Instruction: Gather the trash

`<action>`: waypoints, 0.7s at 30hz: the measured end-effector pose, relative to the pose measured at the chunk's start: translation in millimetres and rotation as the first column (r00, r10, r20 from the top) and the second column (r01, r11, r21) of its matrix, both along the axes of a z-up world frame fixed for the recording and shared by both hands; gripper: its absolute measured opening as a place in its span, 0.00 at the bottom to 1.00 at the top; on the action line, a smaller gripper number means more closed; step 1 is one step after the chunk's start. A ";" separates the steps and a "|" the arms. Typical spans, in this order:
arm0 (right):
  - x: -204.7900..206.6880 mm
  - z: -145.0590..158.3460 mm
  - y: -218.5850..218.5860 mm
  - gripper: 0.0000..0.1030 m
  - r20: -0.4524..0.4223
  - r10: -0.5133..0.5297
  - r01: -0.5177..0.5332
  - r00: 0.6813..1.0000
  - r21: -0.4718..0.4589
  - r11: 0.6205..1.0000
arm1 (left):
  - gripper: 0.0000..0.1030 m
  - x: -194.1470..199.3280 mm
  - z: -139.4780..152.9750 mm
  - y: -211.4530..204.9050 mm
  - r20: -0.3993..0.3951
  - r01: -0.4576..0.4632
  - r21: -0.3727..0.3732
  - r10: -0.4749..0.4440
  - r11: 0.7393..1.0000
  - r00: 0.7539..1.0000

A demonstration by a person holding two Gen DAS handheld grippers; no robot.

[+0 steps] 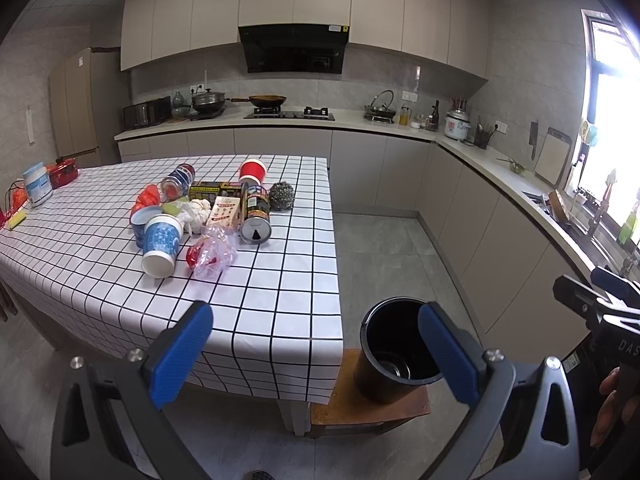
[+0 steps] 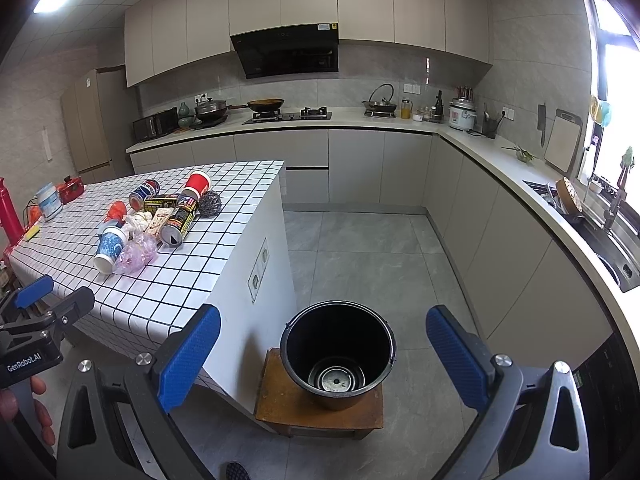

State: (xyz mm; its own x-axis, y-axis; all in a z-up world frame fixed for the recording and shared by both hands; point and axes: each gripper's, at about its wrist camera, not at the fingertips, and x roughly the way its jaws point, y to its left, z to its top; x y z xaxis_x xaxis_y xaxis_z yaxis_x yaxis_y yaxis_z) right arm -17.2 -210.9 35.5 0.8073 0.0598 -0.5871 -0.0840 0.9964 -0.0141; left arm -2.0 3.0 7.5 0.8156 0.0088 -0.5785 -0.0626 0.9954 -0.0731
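The left gripper (image 1: 316,346) and the right gripper (image 2: 323,350) both hang in the air with their blue-padded jaws spread wide and nothing between them. Their bodies are cut off by the lower frame edges, and only fingertips of the person's hands show at the sides.

The trash lies in a loose heap on the table with the white, black-gridded cloth (image 1: 280,280): a blue-and-white paper cup on its side (image 1: 161,245), a crumpled clear plastic bag with red inside (image 1: 212,254), a black-and-yellow can on its side (image 1: 255,213), a red paper cup (image 1: 253,171) and a steel-wool scrubber (image 1: 281,196). Items deeper in the heap overlap and are hard to tell apart.

A round black bucket (image 2: 338,354) stands upright on a low brown wooden stool (image 2: 320,410) beside the table's end, on grey floor tiles. In the left wrist view a pad hides part of its rim. Beige cabinets line the walls.
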 end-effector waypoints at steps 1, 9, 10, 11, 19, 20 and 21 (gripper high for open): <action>0.3 0.3 -0.4 1.00 0.000 -0.001 0.001 1.000 0.000 1.000 | 1.00 -0.3 0.3 0.5 0.001 0.001 -0.001 -0.001 1.000 1.000; -1.8 1.2 1.4 1.00 0.003 0.001 -0.001 1.000 0.000 1.000 | 1.00 -0.1 1.1 0.6 0.004 0.000 0.000 0.000 1.000 1.000; -3.0 2.8 0.7 1.00 0.005 0.001 -0.001 1.000 -0.001 1.000 | 1.00 0.2 1.2 0.5 0.004 0.000 -0.001 0.000 1.000 1.000; -2.6 3.4 0.2 1.00 0.006 0.001 -0.001 1.000 -0.001 1.000 | 1.00 0.4 1.6 0.3 0.005 -0.001 0.000 0.001 1.000 1.000; -2.7 4.0 -0.8 1.00 0.007 0.000 0.000 1.000 0.000 1.000 | 1.00 1.2 1.5 -0.3 0.009 -0.002 0.002 0.002 1.000 1.000; -2.7 3.8 -0.6 1.00 0.007 -0.001 0.001 1.000 -0.001 1.000 | 1.00 0.7 1.5 -0.1 0.009 -0.002 0.002 0.002 1.000 1.000; -2.7 3.8 -0.7 1.00 0.007 -0.001 0.001 1.000 -0.001 1.000 | 1.00 0.8 1.5 -0.1 0.009 -0.003 0.001 0.003 1.000 1.000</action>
State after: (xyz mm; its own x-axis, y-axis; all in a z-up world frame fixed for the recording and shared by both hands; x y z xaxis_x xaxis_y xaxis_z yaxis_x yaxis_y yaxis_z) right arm -19.9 -211.6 39.3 0.8114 0.0588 -0.5815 -0.0833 0.9964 -0.0155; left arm -1.2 3.0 9.0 0.8208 0.0117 -0.5711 -0.0645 0.9953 -0.0722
